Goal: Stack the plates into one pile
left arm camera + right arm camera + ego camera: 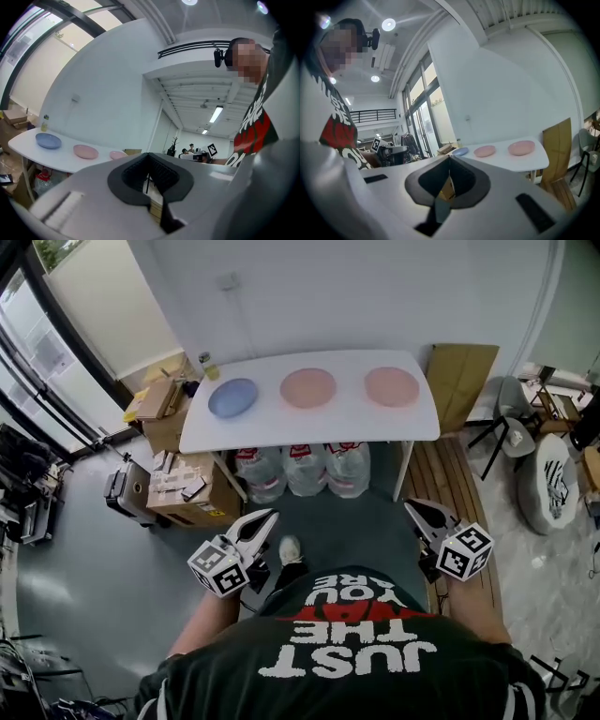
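near the person's chest, the left gripper (270,516) and right gripper (411,506) are both clenched on nothing. open grey floor (356,521) lies ahead. beyond, a white table (309,424) against the wall holds 3 separate plates in a row: blue plate (232,397), middle pink plate (307,387), right pink plate (391,386). cardboard boxes (178,488) crowd its left edge.

Three water jugs (305,468) stand under the white bench (309,425), mid-frame. Cardboard boxes (178,488) sit at left. Flat cardboard (461,381) leans at right.
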The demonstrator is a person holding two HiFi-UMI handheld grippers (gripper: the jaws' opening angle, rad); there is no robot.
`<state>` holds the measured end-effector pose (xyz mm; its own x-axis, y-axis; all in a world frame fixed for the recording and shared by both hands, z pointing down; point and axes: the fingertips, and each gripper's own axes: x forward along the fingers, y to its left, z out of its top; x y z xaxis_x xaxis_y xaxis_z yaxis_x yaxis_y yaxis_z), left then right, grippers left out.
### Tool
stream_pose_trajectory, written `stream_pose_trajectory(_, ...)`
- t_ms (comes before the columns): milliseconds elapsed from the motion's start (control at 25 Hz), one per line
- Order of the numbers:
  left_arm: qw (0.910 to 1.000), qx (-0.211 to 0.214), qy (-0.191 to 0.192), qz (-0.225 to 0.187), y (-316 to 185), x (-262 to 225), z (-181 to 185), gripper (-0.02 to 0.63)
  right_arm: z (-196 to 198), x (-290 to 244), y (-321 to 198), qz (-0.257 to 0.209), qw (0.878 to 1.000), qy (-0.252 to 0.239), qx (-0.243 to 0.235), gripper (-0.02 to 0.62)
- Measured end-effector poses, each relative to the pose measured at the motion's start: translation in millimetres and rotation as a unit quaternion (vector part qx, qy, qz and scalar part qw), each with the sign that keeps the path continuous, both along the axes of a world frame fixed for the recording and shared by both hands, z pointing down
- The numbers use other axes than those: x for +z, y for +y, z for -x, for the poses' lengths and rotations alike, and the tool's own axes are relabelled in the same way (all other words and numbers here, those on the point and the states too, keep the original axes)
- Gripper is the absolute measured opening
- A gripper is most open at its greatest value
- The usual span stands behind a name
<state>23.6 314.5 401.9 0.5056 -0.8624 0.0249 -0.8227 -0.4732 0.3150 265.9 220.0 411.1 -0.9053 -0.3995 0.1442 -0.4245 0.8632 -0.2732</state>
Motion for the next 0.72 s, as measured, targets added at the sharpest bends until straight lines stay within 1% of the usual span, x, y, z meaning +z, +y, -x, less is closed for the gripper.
stream_pose_trajectory(120,0.9999,0.012,0.009,0.002,-54.7,22.6,50.0,0.008,50.4,12.1,-43.3,-0.007,1.000,0.006,-0.001,0.006)
stream_pose_trajectory(200,0.9992,0.036,0.015,-0.004,-101.0,35.5,86.2,0.008,89.8,15.7,-79.9,-0.023,1.000,0.003,0.002,0.006)
stream_pose_trajectory(280,0.9974,0.068,0.023,-0.007,-151.9,43.4,119.9,0.008,129.7,15.2,-126.0,-0.037,0.999,-0.003,0.020,0.006)
stream_pose_trajectory(360,0.9955,0.092,0.020,-0.004,-203.9,40.1,153.3,0.008,171.5,10.9,-176.1,-0.029,0.998,-0.012,0.048,0.006)
stream_pose_trajectory(440,0.9942,0.107,0.012,-0.002,-247.0,28.2,184.5,0.008,214.1,5.4,-214.9,-0.018,0.998,-0.009,0.052,0.006)
stream_pose_trajectory(560,0.9936,0.113,0.004,-0.002,-292.2,18.7,224.8,0.008,260.6,-3.0,-258.9,-0.022,0.999,0.006,0.045,0.006)
stream_pose_trajectory(720,0.9946,0.100,0.014,0.024,-342.4,34.3,264.8,0.008,293.9,-0.1,-309.3,-0.010,0.999,0.017,0.043,0.006)
